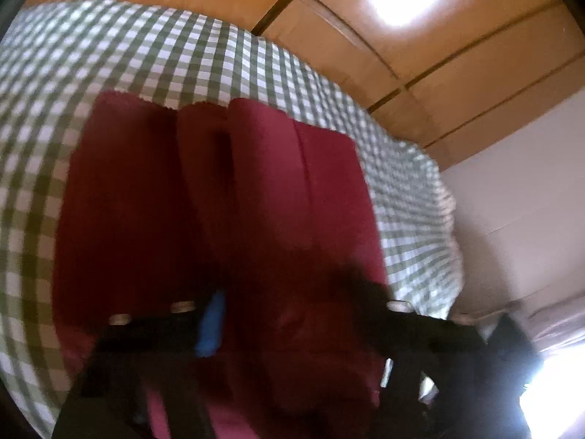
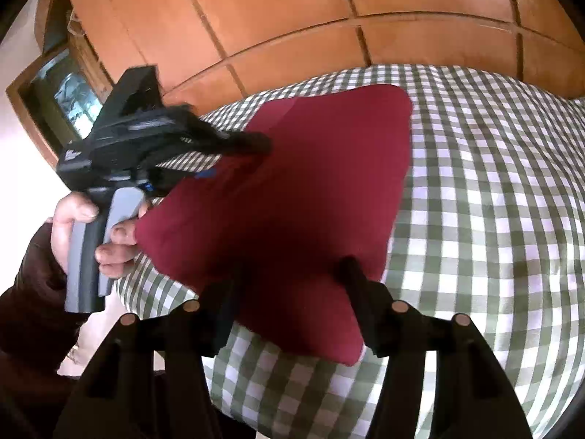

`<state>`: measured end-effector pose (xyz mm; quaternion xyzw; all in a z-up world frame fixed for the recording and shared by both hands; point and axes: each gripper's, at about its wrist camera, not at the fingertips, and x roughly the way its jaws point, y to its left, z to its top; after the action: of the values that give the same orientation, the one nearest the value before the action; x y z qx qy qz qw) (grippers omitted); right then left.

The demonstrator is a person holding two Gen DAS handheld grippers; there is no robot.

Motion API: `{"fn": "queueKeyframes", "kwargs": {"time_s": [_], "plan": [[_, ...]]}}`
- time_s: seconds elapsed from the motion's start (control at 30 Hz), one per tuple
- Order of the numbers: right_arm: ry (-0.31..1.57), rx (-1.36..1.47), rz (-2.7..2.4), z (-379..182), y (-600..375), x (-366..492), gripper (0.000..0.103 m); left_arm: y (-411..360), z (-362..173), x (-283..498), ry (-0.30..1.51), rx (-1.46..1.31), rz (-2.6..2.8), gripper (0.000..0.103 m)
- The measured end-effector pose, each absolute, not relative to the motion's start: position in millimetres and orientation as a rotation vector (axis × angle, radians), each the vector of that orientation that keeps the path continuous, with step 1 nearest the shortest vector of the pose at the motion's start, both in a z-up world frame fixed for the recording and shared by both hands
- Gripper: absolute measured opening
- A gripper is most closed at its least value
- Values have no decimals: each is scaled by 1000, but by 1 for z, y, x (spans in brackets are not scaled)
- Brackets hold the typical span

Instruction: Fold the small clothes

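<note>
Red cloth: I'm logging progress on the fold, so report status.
Left claw at the red cloth's left edge, grip unclear. Right claw open over its near edge. Cloth partly lifted off the checked bedspread. Nothing blocking.

Black tongs (image 2: 237,153), grey handle, blue pad; bare hand (image 2: 91,226), dark maroon sleeve (image 2: 33,292).

Bedroom, domestic: bed under green-and-white checked bedsheet (image 2: 493,183); far side, orange wooden wardrobe panels (image 2: 292,11); left, wood-framed window (image 2: 69,95); white wall (image 1: 512,201).
</note>
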<state>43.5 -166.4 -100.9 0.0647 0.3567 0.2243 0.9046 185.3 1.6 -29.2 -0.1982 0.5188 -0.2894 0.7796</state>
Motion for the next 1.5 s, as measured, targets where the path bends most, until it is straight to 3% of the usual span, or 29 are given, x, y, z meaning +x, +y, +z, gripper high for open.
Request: {"fn": "queueKeyframes", "kwargs": {"time_s": [0.07, 0.13, 0.27, 0.4, 0.57, 0.77, 1.0, 1.23, 1.37, 1.5], "plan": [[734, 125, 492, -98, -159, 41, 56, 5, -20, 183, 1084, -379, -610, 24], [731, 117, 519, -96, -153, 39, 56, 14, -4, 176, 1023, -347, -608, 22], [740, 95, 608, -94, -115, 42, 54, 44, 6, 165, 965, -301, -554, 22], [778, 27, 643, -108, -74, 51, 52, 77, -22, 174, 1021, -298, -426, 22], [798, -59, 645, -122, -48, 60, 55, 88, -43, 178, 1033, -303, -369, 30], [760, 23, 763, -82, -91, 51, 54, 75, -32, 161, 950, -154, -339, 24], [668, 134, 573, -32, -131, 120, 51, 75, -28, 160, 930, -143, -345, 22], [869, 129, 345, -85, -113, 228, 51, 83, -44, 158, 942, -160, -331, 22], [806, 58, 316, -95, -102, 220, 53, 90, -51, 158, 954, -216, -324, 22], [776, 72, 332, -94, -106, 215, 58, 83, -31, 146, 916, -204, -270, 35]]}}
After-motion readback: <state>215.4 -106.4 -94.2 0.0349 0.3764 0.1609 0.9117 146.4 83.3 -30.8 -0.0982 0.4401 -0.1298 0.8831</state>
